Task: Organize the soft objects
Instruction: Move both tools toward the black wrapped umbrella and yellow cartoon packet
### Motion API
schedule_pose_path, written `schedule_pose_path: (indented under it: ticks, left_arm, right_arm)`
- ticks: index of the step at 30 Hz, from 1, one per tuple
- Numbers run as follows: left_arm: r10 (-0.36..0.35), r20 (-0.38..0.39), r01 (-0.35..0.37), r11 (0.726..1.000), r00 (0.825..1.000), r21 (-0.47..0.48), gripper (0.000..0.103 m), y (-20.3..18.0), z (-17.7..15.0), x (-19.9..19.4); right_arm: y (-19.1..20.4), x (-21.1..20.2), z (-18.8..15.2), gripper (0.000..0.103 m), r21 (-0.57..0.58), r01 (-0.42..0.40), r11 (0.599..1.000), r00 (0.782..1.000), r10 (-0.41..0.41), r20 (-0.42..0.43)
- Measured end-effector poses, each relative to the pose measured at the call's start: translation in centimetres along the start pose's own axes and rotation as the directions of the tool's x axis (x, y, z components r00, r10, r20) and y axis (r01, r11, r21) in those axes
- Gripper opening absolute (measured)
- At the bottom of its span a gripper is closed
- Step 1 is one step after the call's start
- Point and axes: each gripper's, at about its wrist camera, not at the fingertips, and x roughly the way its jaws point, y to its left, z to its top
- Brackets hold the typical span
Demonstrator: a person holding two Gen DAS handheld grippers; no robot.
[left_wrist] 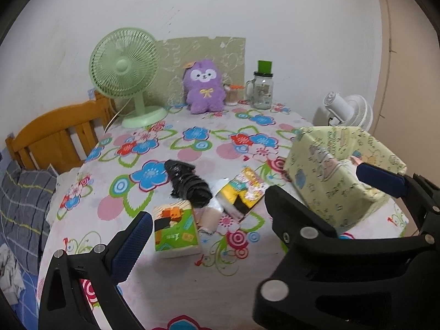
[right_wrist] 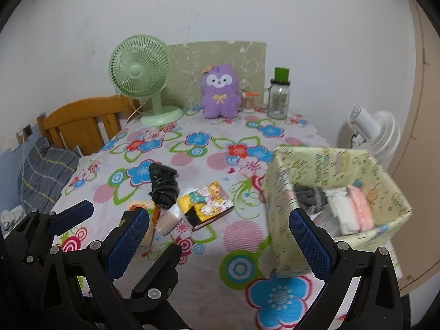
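Hovering with jaws apart, the left hand-held gripper [left_wrist: 209, 220] sits nearest the tissue pack [left_wrist: 176, 229], while the right hand-held gripper [right_wrist: 220, 233], equally open, faces the storage box [right_wrist: 338, 192].

You have two fans: a green fan [right_wrist: 140, 78] left of the purple plush [right_wrist: 220, 92] and a white fan [right_wrist: 376, 134] far to its right. One plush. One glass jar [right_wrist: 278, 100] just right of it. In front of the plush lie one black roll [right_wrist: 163, 188], two tissue packs, a green one [left_wrist: 176, 229] and a yellow one [right_wrist: 206, 205]. One patterned box [right_wrist: 338, 165] sits to the front right, holding three folded cloths or so.
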Motion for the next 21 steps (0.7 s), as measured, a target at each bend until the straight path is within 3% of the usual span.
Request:
schedule_pose_path:
  ticks: [12,21]
  left_arm:
    - [0.044,-0.068,-0.048,0.998,0.997,-0.044,0.102,2.6,-1.3,3.6]
    - [0.081,-0.109,-0.088,0.994,0.991,-0.058,0.100,3.9,-1.3,5.8]
  right_arm:
    - [1.4,4.8,-0.8,0.102,0.003,-0.036,0.999,0.996,0.036,-0.087]
    - [2.3,7.4,-0.6,0.101,-0.019,-0.035,0.999,0.994,0.033,-0.107]
